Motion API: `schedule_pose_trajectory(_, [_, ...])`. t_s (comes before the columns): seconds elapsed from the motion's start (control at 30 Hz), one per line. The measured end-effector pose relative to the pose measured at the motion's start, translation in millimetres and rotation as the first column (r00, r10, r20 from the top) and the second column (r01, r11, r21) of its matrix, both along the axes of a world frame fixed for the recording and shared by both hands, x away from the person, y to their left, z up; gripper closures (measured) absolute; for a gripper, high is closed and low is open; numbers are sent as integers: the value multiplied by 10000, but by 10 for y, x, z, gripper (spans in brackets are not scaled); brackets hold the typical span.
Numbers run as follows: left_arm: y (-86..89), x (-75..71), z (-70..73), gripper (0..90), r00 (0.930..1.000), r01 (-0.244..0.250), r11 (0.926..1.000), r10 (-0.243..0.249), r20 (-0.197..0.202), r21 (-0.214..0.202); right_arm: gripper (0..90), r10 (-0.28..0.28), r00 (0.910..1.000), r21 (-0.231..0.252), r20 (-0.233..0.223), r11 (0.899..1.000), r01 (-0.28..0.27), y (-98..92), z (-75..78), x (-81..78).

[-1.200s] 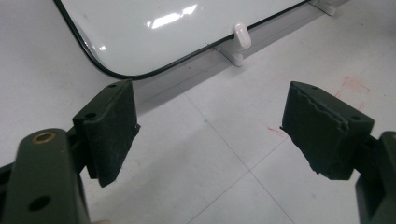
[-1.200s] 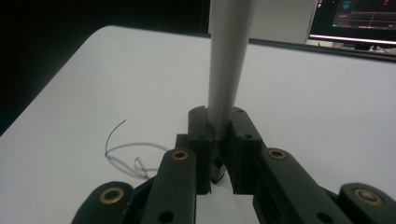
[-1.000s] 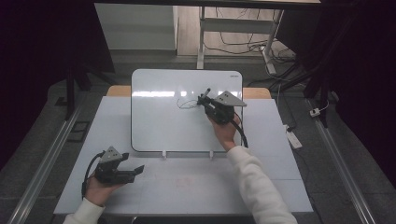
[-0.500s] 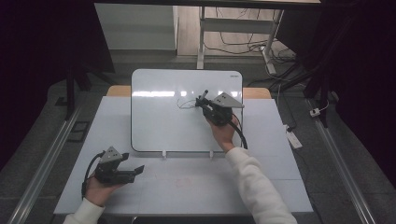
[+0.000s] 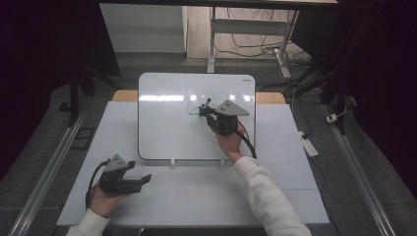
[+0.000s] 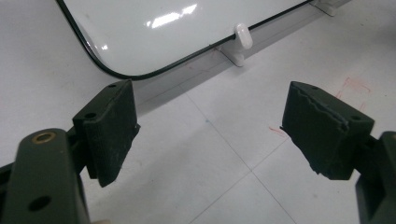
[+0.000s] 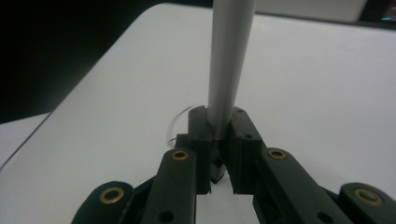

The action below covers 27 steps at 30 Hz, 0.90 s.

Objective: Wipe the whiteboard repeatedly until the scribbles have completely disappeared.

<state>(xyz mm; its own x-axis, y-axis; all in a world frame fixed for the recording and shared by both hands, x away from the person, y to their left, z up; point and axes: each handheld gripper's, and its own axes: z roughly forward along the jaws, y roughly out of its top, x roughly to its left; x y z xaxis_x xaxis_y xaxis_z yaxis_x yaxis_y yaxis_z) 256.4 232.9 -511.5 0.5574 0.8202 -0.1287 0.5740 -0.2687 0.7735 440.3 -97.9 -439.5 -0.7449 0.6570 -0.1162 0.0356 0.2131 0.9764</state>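
A white whiteboard point(image 5: 167, 132) leans up at the back of the table. My right gripper point(image 5: 204, 112) is over its upper middle, shut on a grey marker point(image 5: 207, 103). In the right gripper view the marker point(image 7: 229, 60) rises from between the shut pads of the gripper point(image 7: 218, 116), and a thin drawn line point(image 7: 180, 119) curves on the board beside them. My left gripper point(image 5: 143, 181) rests low at the table's front left, open with nothing between its jaws. In the left gripper view this gripper point(image 6: 243, 130) faces the whiteboard's lower corner point(image 6: 140, 42).
The white table point(image 5: 295, 187) carries faint red marks point(image 6: 352, 86) near the board's white foot clip point(image 6: 242, 39). A power strip point(image 5: 309, 146) lies on the floor to the right, with cables and desk legs behind the table.
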Motion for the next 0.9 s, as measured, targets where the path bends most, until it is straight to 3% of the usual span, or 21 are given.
schedule_pose_trajectory(0.1, [10, -1, 0, 188, 10000, -21, 10000, 21, 3, -15, 809, -573, 9983, 362, 50, 9977, 570, -130, 66, 78])
schedule_pose_trajectory(0.17, [14, 3, -2, 188, 10000, -36, 10000, 36, -4, -28, 809, -605, 9982, 424, -24, 9973, 606, -164, 66, 76])
schedule_pose_trajectory(0.33, [4, 5, -3, 188, 10000, -7, 10000, 7, -6, 28, 810, -47, 10000, -264, 65, 9996, 49, -68, -11, -37])
schedule_pose_trajectory(0.43, [8, -7, 4, 188, 10000, -45, 10000, 45, 26, 0, 809, -492, 9987, 38, 122, 9988, 492, -141, 40, 16])
schedule_pose_trajectory(0.5, [13, -4, 5, 188, 10000, -55, 10000, 55, 30, -17, 809, -637, 9979, 427, -68, 9970, 639, -201, 57, 60])
schedule_pose_trajectory(0.63, [8, 9, -5, 188, 10000, -48, 10000, 48, -25, 16, 809, -345, 9993, 84, 156, 9994, 343, -135, 38, 25])
schedule_pose_trajectory(0.8, [20, -6, 5, 188, 10000, -82, 10000, 82, 40, -37, 809, -646, 9979, 732, 84, 9953, 638, -135, 79, 123])
schedule_pose_trajectory(0.9, [23, 1, 0, 188, 10000, -72, 10000, 72, 7, -40, 810, -699, 9974, 675, 162, 9953, 687, -119, 107, 142])
